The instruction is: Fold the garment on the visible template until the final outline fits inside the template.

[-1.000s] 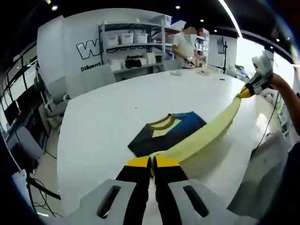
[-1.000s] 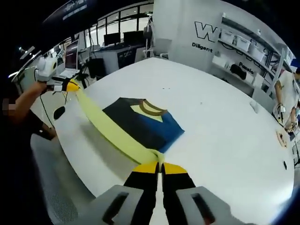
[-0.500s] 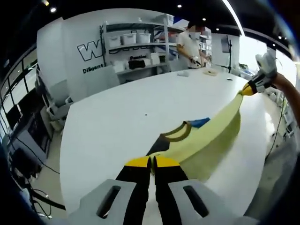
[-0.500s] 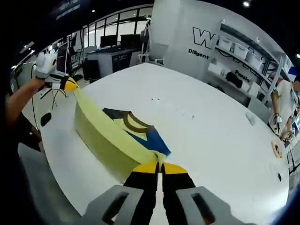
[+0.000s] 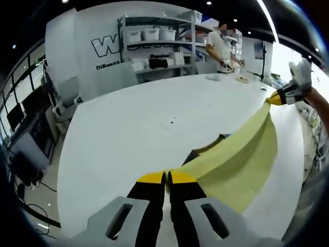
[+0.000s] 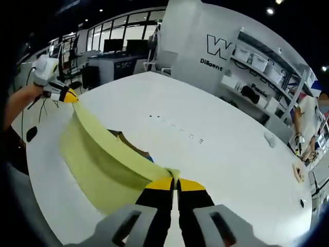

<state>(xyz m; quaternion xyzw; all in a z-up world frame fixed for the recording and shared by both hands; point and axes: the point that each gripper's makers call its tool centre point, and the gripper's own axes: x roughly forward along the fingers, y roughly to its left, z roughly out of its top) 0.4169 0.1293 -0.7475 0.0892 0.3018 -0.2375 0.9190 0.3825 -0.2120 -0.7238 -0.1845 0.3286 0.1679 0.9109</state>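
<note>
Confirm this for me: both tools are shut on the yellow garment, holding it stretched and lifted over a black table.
Wrong on one point: the table is white, not black, as the left gripper view shows. The rest holds: the left tool and right tool are each shut on the yellow garment, holding it stretched and lifted.

You get bright, even light from ceiling spots [image 5: 208, 3], glaring off the white table [image 5: 128, 128]. Fisheye bends the far shelves [image 6: 267, 56]; edges blur slightly.

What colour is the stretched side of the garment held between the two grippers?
Pale yellow garment, clearest in the right gripper view.
</note>
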